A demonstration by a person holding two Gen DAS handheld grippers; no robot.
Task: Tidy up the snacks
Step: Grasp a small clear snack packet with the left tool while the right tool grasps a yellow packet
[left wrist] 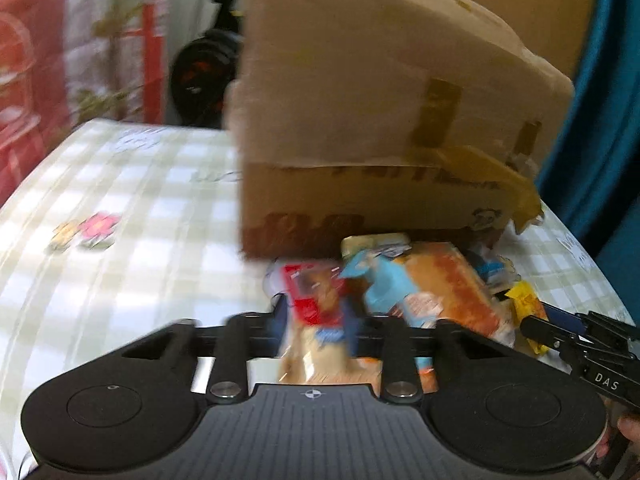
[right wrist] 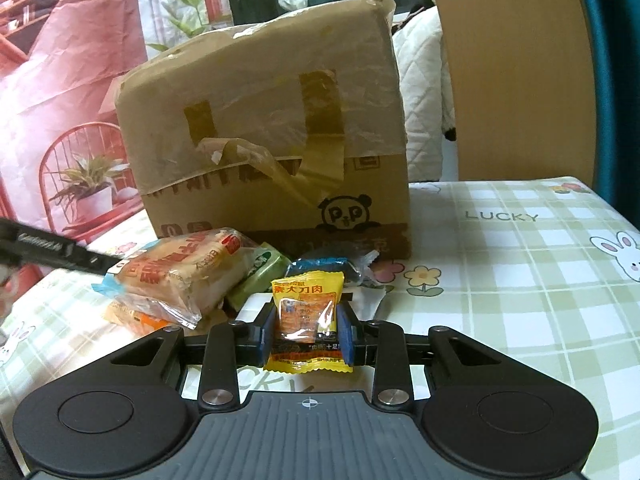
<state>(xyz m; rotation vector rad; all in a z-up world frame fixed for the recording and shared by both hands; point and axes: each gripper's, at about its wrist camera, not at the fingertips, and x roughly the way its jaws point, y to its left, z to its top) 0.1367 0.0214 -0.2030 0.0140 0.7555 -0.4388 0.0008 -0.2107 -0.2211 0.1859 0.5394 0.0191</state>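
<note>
A small yellow foil snack packet (right wrist: 307,322) with red characters and a clear window is seen upright in the right wrist view, at 12 o'clock from the camera. It is clamped at its two side edges by the blue pads (right wrist: 344,334) of the right tongs (right wrist: 306,336), which are narrowed to the width of the packet. Its lower seam hangs below the pads.

Beyond it, at 10 to 12 o'clock, a heap of snacks is shown on the green-and-white checked table (right wrist: 520,280): a clear-wrapped pale bread loaf with orange print (right wrist: 180,276), a green wrapped packet (right wrist: 260,270) just behind it, and a dark blue wrapped packet (right wrist: 332,270) touching the foot of a taped brown cardboard box with a panda logo (right wrist: 272,152). The box stands upright on the table behind the heap.

In the left wrist view, which is heavily blurred, a red-and-clear snack packet with pale contents (left wrist: 316,312) is seen between the fingers of the left tongs (left wrist: 316,332). The tongs are drawn in narrowly about it and appear to grip it; the exact contact cannot be resolved through the blur. The heap lies at 1 o'clock, with the box directly behind it at 12 o'clock. The right tongs are visible at 3 o'clock, at the frame edge.
</note>
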